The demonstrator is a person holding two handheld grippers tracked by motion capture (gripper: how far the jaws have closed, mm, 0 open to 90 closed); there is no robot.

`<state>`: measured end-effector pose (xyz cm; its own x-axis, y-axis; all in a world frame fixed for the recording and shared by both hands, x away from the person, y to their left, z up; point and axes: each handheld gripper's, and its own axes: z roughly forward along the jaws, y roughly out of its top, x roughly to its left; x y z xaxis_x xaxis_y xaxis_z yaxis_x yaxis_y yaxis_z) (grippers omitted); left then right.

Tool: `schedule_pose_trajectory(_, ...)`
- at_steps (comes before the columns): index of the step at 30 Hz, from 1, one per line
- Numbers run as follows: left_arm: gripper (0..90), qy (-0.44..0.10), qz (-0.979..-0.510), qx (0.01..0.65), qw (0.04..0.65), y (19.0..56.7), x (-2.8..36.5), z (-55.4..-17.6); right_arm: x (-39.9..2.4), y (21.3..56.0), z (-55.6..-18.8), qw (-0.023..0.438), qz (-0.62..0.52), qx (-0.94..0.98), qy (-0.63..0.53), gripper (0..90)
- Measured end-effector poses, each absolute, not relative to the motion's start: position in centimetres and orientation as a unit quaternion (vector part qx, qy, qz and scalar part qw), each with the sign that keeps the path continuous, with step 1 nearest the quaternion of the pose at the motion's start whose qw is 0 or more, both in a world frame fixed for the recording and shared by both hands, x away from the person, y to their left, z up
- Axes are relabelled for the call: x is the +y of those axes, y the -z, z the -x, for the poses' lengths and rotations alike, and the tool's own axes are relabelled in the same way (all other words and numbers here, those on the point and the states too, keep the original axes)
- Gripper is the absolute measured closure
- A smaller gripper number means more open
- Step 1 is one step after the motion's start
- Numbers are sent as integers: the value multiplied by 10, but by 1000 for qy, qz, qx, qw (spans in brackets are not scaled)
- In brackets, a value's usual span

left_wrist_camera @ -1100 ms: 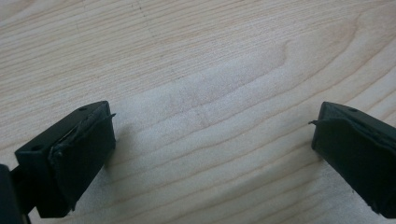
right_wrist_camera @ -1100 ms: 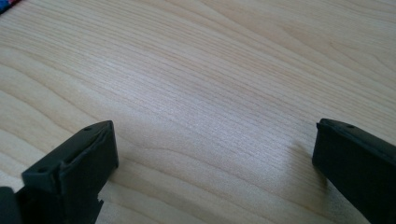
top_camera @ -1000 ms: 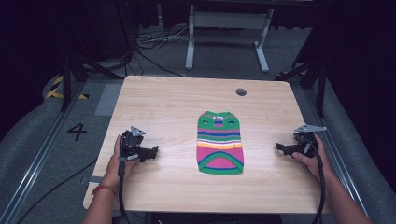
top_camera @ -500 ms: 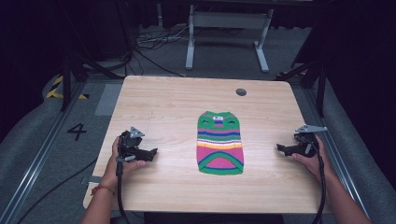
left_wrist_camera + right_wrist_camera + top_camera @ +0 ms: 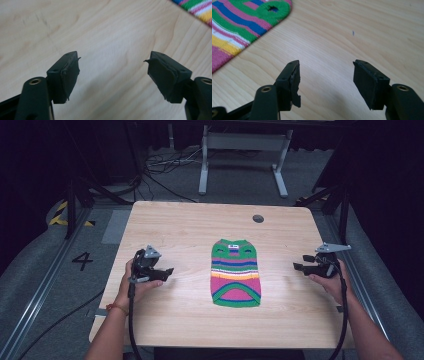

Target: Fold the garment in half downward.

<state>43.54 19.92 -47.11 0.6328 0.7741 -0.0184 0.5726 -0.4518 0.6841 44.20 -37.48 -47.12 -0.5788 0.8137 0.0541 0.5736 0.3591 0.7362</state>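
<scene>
Lying flat on the wooden bench (image 5: 190,230) is a small striped sweater (image 5: 235,272), right between the two tongs. The left tongs (image 5: 167,271) sit well off to one side of it, and the right tongs (image 5: 298,266) sit well off to the other side. Both point in toward the sweater. Both have just been closing a bit, but their jaws are apart with nothing between them, just bare wood under them. In the left gripper view a corner of the sweater (image 5: 197,10) peeks in far from the jaws.
</scene>
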Motion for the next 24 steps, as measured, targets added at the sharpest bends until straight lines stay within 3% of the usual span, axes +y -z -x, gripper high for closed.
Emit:
schedule_pose_trajectory(11, 279, -149, -844, 360, 368, 461, 131, -482, -310, 463, -489, 168, -380, 832, -368, 466)
schedule_pose_trajectory(24, 277, -103, -864, 322, 374, 489, 55, -497, -249, 483, -497, 142, -337, 855, -366, 461)
